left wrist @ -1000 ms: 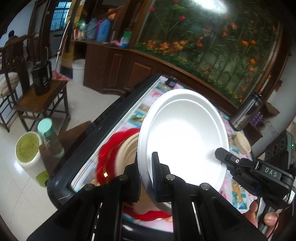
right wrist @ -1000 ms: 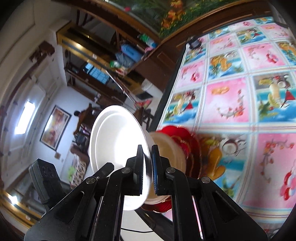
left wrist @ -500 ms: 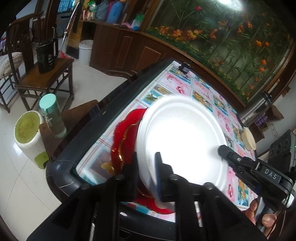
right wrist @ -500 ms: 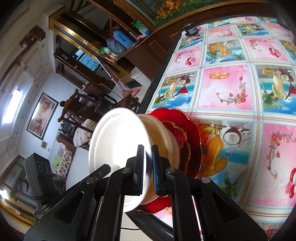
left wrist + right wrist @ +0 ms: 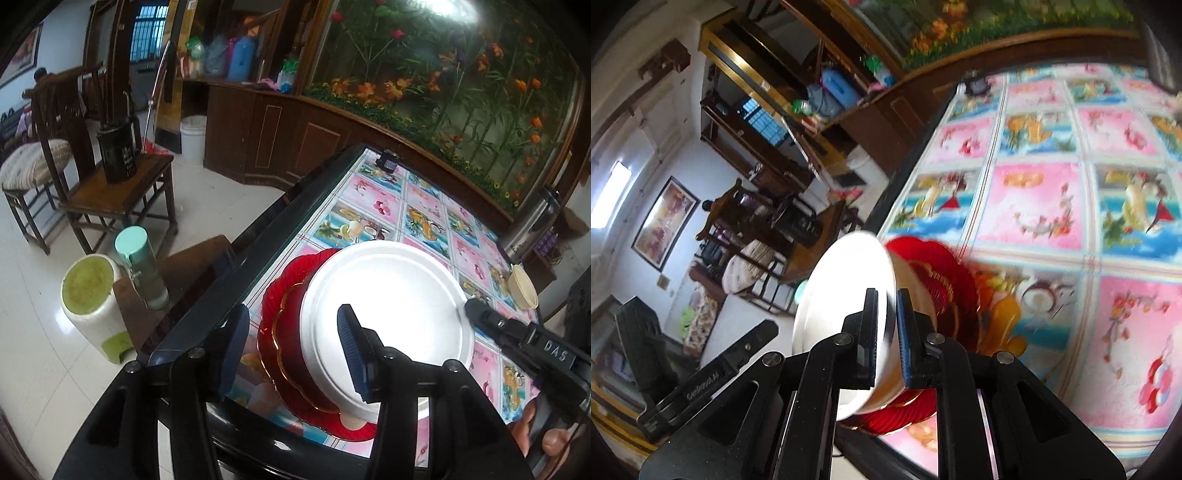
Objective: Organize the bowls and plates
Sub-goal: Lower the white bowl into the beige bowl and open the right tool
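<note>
A white plate [image 5: 388,314] lies on top of a stack of a beige dish and red plates [image 5: 284,332] at the near left corner of the table. My left gripper [image 5: 291,350] is open, its fingers apart on either side of the plate's near rim. My right gripper [image 5: 886,328] is shut on the white plate's [image 5: 846,295] rim, over the red plates [image 5: 945,291]. The right gripper also shows in the left wrist view [image 5: 476,308] at the plate's right edge.
The table [image 5: 424,218] has a colourful fruit-print cloth and a dark rim. A beige bowl [image 5: 522,291] and a steel flask [image 5: 532,225] stand at its far right. Beside the table stand a green-lidded bottle [image 5: 142,269], a white container [image 5: 92,302] and a wooden chair [image 5: 118,184].
The white plate has come down from tilted onto the stack. My left gripper has opened and let go of its rim. My right gripper still grips it.
</note>
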A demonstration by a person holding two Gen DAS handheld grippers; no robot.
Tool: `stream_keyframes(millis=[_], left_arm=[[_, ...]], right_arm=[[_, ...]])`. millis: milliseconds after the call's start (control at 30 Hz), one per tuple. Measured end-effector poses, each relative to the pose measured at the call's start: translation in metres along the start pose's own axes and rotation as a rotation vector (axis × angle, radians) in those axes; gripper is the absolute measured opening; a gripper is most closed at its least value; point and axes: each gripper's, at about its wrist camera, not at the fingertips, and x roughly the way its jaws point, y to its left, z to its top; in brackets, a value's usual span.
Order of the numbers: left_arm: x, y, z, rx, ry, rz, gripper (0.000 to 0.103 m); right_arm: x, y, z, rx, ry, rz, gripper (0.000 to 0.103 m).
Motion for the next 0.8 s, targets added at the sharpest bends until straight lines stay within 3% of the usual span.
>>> stream_keyframes(millis=[100, 333, 600, 800], left_arm=[[0.0, -0.004, 0.0, 0.014, -0.008, 0.009, 0.051], [-0.001, -0.018, -0.001, 0.063, -0.016, 0.007, 0.051], [-0.007, -0.031, -0.001, 0.117, -0.06, 0.047, 0.055], [-0.008, -0.043, -0.001, 0.143, -0.062, 0.05, 0.057]], right_arm=[[-0.005, -0.002, 0.001, -0.006, -0.035, -0.02, 0.014], [0.012, -0.007, -0.007, -0.001, 0.018, -0.032, 0.014], [-0.013, -0.018, 0.005, 0.03, -0.074, 0.001, 0.014], [-0.019, -0.043, 0.012, 0.101, -0.083, -0.015, 0.014]])
